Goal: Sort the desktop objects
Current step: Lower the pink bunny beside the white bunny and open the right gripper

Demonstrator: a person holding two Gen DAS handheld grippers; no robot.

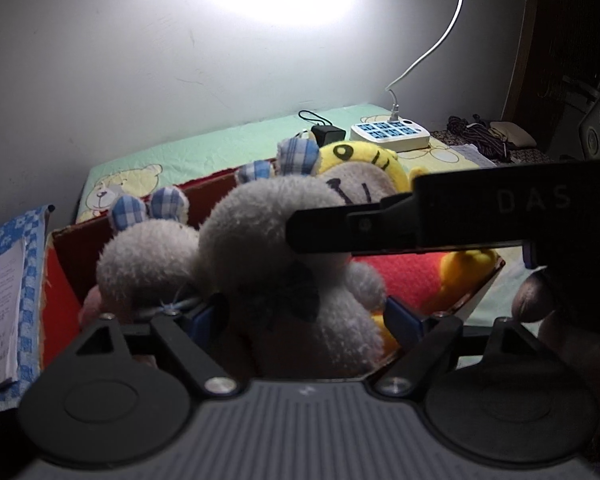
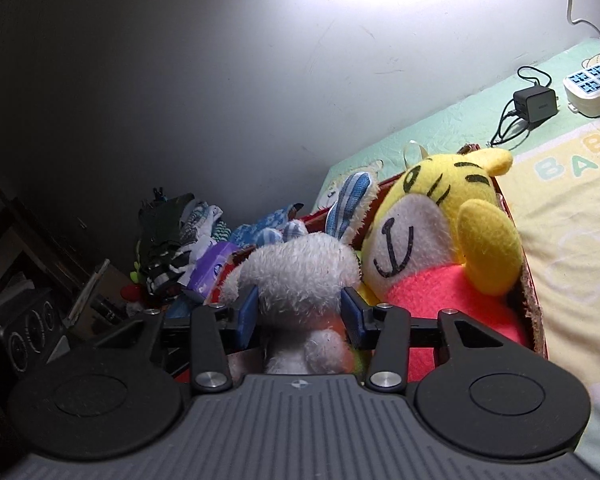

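**Grey plush toys held at the red box**

The left gripper [image 1: 300, 312] had its blue pads on either side of a grey plush bunny [image 1: 284, 248], and the toy filled the gap between them; the pads looked pressed into the fur. A second grey plush [image 1: 148, 256] with blue checked ears sat just to the left of it. Both toys were at the red box [image 1: 60, 276], where a yellow tiger plush [image 2: 452, 236] in a red top lay toward the far right side. The right gripper [image 2: 300, 314] was clamped on a grey bunny's [image 2: 300, 276] fluffy body, pads touching the fur on both sides, over the near part of the box. In the left view its black body crossed from the right, with a person's fingers [image 1: 536, 296] below it. Far off on the bear-print sheet [image 1: 204, 148] lay a white power strip [image 1: 392, 136] and, left of it, a black charger [image 1: 328, 133].
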